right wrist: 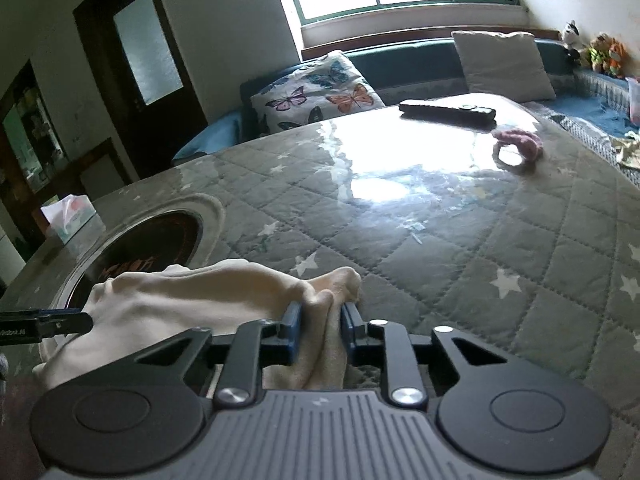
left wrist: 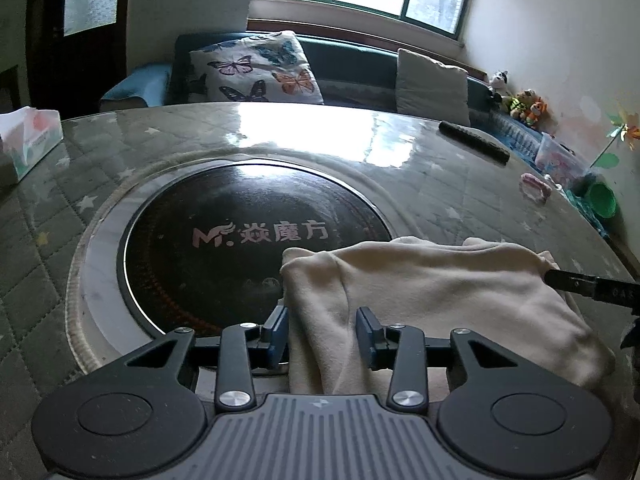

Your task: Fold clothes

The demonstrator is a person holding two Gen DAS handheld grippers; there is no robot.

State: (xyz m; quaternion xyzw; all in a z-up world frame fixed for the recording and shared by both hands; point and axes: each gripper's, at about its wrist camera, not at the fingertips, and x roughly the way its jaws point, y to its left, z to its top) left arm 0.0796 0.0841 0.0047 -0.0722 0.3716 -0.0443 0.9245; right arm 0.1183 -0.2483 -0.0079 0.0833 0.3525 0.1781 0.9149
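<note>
The left gripper point(left wrist: 322, 322) points forward and down, and its jaws stand partly apart with cloth point(left wrist: 420, 292) lying between them; whether the pads press on it I cannot tell. The right gripper point(right wrist: 320, 316) also tilts downward, and its jaws are narrow and pinch a bunched fold of the cloth point(right wrist: 192, 296) between the blue pads point(right wrist: 292, 320).

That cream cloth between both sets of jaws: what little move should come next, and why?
Probably close the left gripper on the cream cloth. Its jaws still stand apart around a fold, while the right gripper already pinches a bunched corner, so lifting now might drag one side.
</note>
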